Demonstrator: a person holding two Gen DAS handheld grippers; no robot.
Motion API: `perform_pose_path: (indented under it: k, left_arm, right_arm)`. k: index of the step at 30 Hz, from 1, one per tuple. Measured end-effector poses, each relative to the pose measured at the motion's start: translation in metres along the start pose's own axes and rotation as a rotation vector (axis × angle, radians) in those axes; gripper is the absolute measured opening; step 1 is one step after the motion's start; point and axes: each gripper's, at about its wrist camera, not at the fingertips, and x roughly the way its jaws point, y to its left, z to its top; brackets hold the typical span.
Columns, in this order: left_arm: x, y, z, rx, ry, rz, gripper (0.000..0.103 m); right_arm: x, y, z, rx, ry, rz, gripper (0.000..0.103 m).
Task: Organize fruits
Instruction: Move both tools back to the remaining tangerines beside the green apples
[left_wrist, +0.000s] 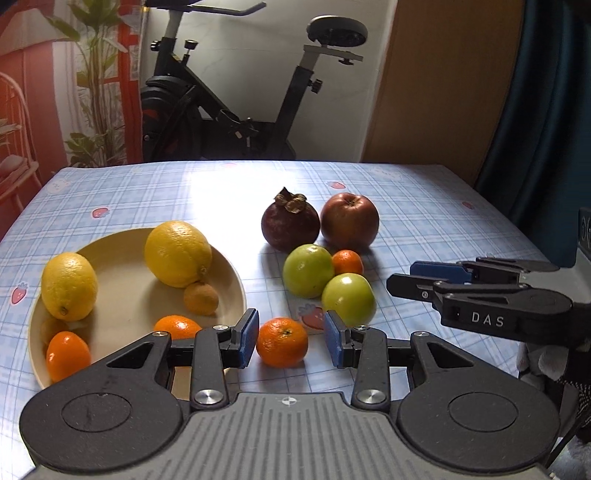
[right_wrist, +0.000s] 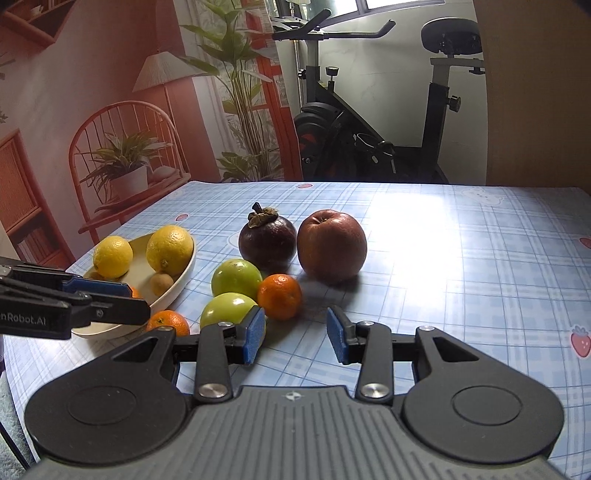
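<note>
A beige plate (left_wrist: 229, 280) holds two lemons (left_wrist: 177, 253), a small brownish fruit (left_wrist: 201, 299) and two small oranges (left_wrist: 68, 354). My left gripper (left_wrist: 291, 338) is open, its blue pads on either side of a mandarin (left_wrist: 282, 341) on the table, not touching it. Beyond lie two green apples (left_wrist: 308, 269), another mandarin (left_wrist: 347, 262), a mangosteen (left_wrist: 290, 221) and a red apple (left_wrist: 349, 219). My right gripper (right_wrist: 296, 334) is open and empty, just in front of the far mandarin (right_wrist: 279, 295) and next to a green apple (right_wrist: 227, 308).
The table has a blue checked cloth with strawberry prints (right_wrist: 461, 258). An exercise bike (left_wrist: 236, 103) stands behind the table's far edge. A wooden panel (left_wrist: 443, 81) is at the back right. The plate (right_wrist: 177, 288) sits near the table's left edge.
</note>
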Motion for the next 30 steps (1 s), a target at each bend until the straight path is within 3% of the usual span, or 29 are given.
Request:
perform_pose_path:
  k: [4,16,21,30]
  left_arm:
    - [0.01,-0.004,-0.001,0.048,0.018,0.004,0.036]
    - [0.022,0.0,0.0,0.034,0.04,0.024,0.036]
    - [0.013,-0.001,-0.001,-0.008,0.035,-0.025,0.036]
    - [0.007,-0.015,-0.004,0.004,0.033,-0.102,0.036]
  right_arm:
    - [-0.001,-0.005,-0.001,0.015,-0.002,0.007,0.041]
    - [0.0,-0.018,-0.005,0.061,0.001,0.009,0.041]
    - [-0.001,-0.02,-0.005,0.075,0.0,0.012,0.041]
    - [-0.002,-0.015,-0.011,0.071,0.01,0.015,0.041]
